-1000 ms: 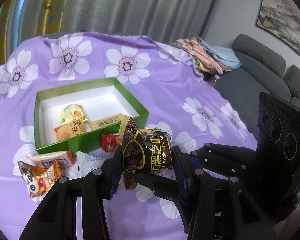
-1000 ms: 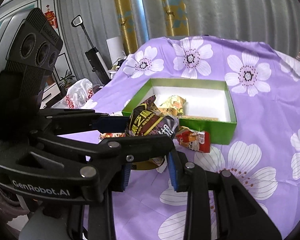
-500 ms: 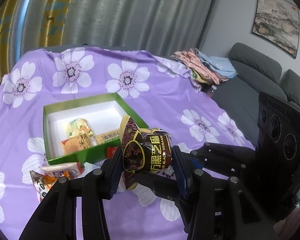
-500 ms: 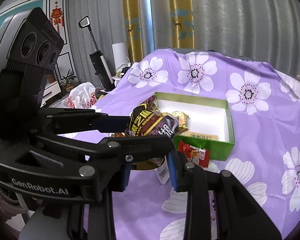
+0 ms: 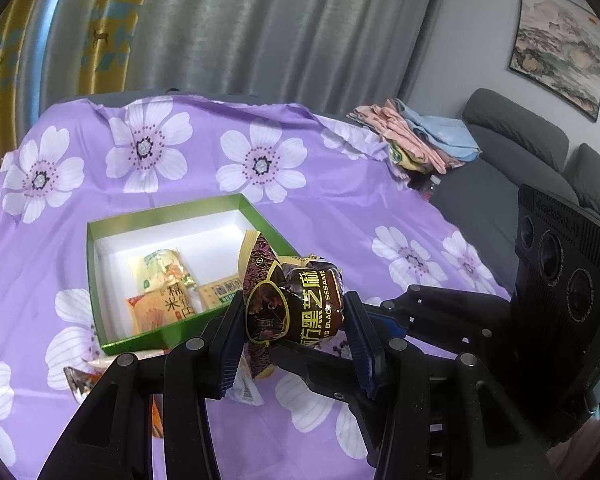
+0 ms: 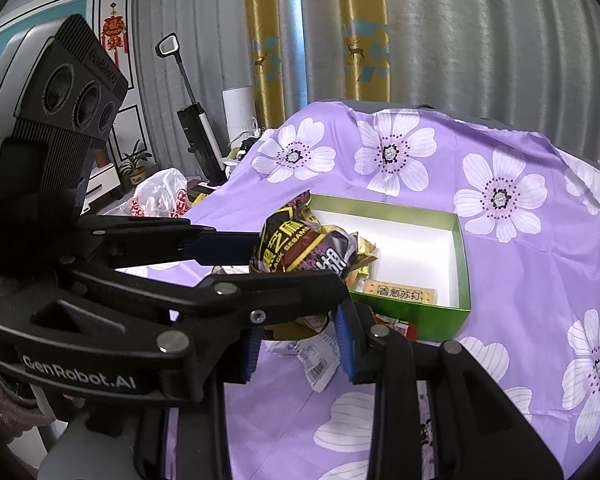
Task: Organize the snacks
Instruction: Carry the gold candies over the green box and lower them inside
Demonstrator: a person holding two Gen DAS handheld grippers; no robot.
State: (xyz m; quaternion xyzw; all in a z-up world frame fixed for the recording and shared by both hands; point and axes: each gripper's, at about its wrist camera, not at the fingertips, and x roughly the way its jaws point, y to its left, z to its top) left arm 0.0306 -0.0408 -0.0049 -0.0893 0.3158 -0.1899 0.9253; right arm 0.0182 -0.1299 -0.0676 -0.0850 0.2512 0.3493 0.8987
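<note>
My left gripper [image 5: 296, 332] is shut on a dark black sesame snack packet [image 5: 296, 304] and holds it in the air in front of the green box [image 5: 128, 220]. The box holds a yellow packet [image 5: 160, 268], an orange packet [image 5: 164, 308] and a cracker packet [image 5: 224, 292]. In the right wrist view the left gripper's fingers [image 6: 228, 246] carry the sesame packet [image 6: 300, 248] over the near left corner of the green box [image 6: 462, 248]. My right gripper [image 6: 298, 352] is open and empty below it, above loose wrappers [image 6: 316, 356].
A purple flowered cloth [image 5: 340, 200] covers the table. Loose packets [image 5: 80, 380] lie in front of the box, and a red packet [image 6: 400, 326] by its front wall. Folded clothes [image 5: 416, 136] and a grey sofa [image 5: 520, 152] are at the right. A vacuum [image 6: 196, 132] stands at the left.
Both grippers have risen and pulled back, so the table and box look lower and farther. The sesame packet stays gripped in the left gripper. The right gripper stays open.
</note>
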